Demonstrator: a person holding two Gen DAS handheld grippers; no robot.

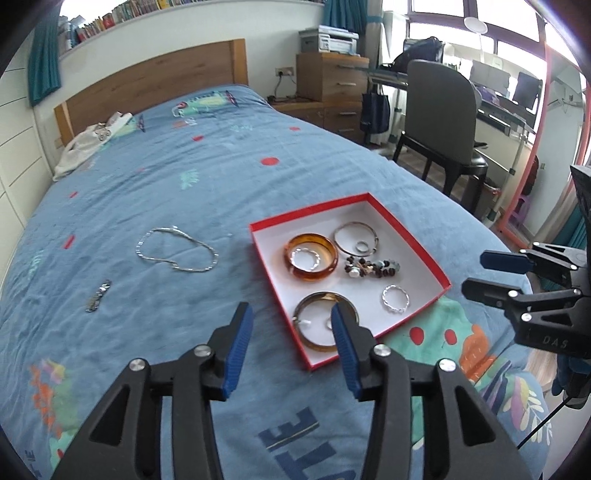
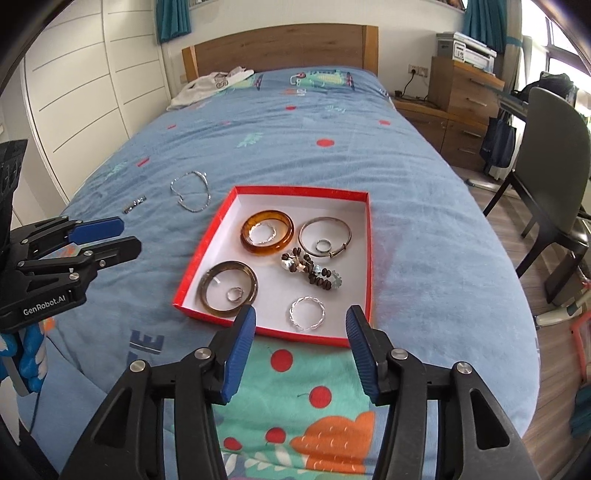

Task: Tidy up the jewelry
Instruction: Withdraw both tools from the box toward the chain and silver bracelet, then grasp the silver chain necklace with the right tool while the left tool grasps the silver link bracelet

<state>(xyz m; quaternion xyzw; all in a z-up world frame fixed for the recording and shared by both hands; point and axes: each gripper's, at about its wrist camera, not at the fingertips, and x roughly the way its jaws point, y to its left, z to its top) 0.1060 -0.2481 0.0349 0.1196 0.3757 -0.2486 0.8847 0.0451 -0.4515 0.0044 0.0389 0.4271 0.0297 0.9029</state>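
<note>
— Bedroom, left wrist view: what lies on the blue bedspread (image 1: 221, 177)?
— Silver necklace (image 1: 176, 250) beside the red box (image 1: 436, 269); amber bangle (image 1: 311, 257) inside. Left gripper (image 1: 291, 325) gapes, holding nothing.

— And the right wrist view?
— Right gripper (image 2: 301, 325) spread wide, empty, over the box's near edge; twisted silver ring (image 2: 306, 313) inside.

Definitely a home bedroom, probably a kid's or student's. Big bed (image 2: 258, 147) with a cartoon-print blue cover and wooden headboard (image 2: 280, 48), white built-in wardrobe (image 2: 74, 85) on one side, teal curtains (image 2: 171, 18). Also doubles as a study: wooden drawers (image 1: 332, 81) with a printer (image 1: 328, 38) on top, chair (image 1: 439, 110) pulled up nearby, bookshelf (image 1: 110, 20) above.
</note>
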